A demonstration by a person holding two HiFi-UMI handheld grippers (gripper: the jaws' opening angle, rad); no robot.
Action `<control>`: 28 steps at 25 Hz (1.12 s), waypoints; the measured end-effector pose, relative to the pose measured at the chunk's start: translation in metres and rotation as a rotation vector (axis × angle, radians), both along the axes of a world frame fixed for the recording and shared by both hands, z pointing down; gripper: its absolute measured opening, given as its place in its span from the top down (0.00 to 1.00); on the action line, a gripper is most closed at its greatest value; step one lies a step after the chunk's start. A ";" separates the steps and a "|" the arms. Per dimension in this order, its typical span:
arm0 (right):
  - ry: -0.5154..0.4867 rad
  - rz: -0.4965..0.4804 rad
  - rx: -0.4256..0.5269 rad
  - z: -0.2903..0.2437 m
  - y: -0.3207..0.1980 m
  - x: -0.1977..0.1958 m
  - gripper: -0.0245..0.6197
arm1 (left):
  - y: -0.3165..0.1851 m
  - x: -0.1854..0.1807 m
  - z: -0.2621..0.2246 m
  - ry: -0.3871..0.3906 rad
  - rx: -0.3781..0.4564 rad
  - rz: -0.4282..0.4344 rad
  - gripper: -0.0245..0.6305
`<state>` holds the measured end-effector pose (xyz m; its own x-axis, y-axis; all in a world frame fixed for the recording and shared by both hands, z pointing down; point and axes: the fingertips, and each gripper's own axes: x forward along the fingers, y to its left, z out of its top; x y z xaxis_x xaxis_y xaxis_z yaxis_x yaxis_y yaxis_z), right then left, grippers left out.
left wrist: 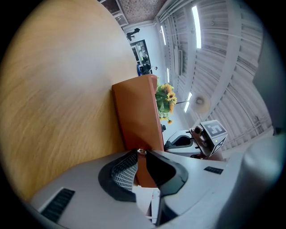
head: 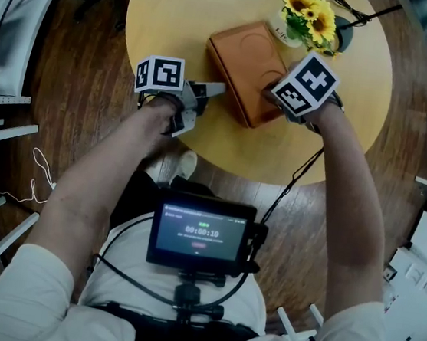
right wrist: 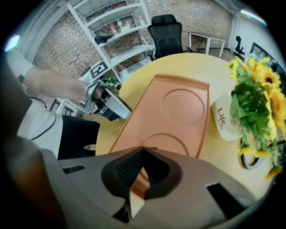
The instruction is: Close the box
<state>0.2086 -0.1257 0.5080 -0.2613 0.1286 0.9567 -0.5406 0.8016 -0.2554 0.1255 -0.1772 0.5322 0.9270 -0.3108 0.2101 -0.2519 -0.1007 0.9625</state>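
A brown box [head: 246, 58] with its lid down lies on the round wooden table [head: 178, 15]. My left gripper [head: 222, 89] lies nearly level, its shut tips at the box's left side wall [left wrist: 136, 116]; whether they touch it I cannot tell. In the left gripper view the jaws [left wrist: 140, 152] meet with nothing between them. My right gripper [head: 275, 93] points steeply down over the near right end of the lid [right wrist: 174, 116], and its jaws [right wrist: 143, 148] are shut and empty, tips at the lid's surface.
A bunch of yellow sunflowers [head: 310, 12] in a white mug [right wrist: 228, 120] stands just beyond the box. A black cable [head: 364, 13] lies behind it. A screen [head: 200, 231] hangs at the person's chest. White shelving and a black office chair [right wrist: 166, 31] stand around the table.
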 end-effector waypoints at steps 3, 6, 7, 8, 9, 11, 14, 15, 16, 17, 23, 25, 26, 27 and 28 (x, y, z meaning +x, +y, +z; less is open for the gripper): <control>-0.007 -0.003 0.002 -0.001 0.001 -0.003 0.96 | -0.001 0.001 0.000 0.001 -0.001 0.003 0.87; -0.009 -0.004 0.000 -0.001 0.002 -0.003 0.96 | 0.000 0.002 0.000 0.002 -0.003 0.007 0.87; -0.008 -0.007 -0.001 -0.001 0.002 -0.003 0.96 | 0.000 0.002 0.000 0.003 -0.003 0.008 0.87; -0.008 -0.009 -0.001 -0.001 0.002 -0.003 0.96 | 0.000 0.002 0.000 0.005 -0.004 0.008 0.87; -0.008 -0.011 -0.001 0.000 0.002 -0.003 0.96 | 0.000 0.002 0.000 0.006 -0.005 0.008 0.87; -0.011 -0.012 -0.001 -0.001 0.002 -0.004 0.96 | 0.000 0.002 0.000 0.007 -0.006 0.008 0.87; -0.014 -0.012 -0.001 -0.002 0.003 -0.004 0.96 | 0.000 0.002 -0.001 0.008 -0.005 0.008 0.87; -0.013 -0.013 -0.001 -0.002 0.003 -0.004 0.96 | 0.000 0.002 -0.001 0.008 -0.005 0.009 0.87; -0.011 -0.015 0.000 -0.001 0.004 -0.004 0.96 | 0.000 0.002 0.000 0.009 -0.006 0.010 0.87; -0.010 -0.017 0.002 -0.001 0.004 -0.004 0.96 | 0.000 0.002 0.000 0.010 -0.006 0.011 0.87; -0.012 -0.019 0.003 -0.002 0.004 -0.004 0.96 | 0.000 0.002 -0.001 0.011 -0.011 0.010 0.87; -0.008 -0.024 0.005 -0.002 0.004 -0.004 0.96 | 0.000 0.002 -0.001 0.012 -0.015 0.008 0.87; -0.006 -0.025 0.005 -0.002 0.004 -0.004 0.96 | 0.000 0.002 -0.002 0.012 -0.016 0.007 0.87; -0.004 -0.026 0.005 -0.002 0.004 -0.004 0.96 | 0.000 0.002 -0.002 0.012 -0.016 0.007 0.87; -0.003 -0.026 0.006 -0.002 0.004 -0.003 0.96 | 0.000 0.002 -0.001 0.011 -0.015 0.007 0.87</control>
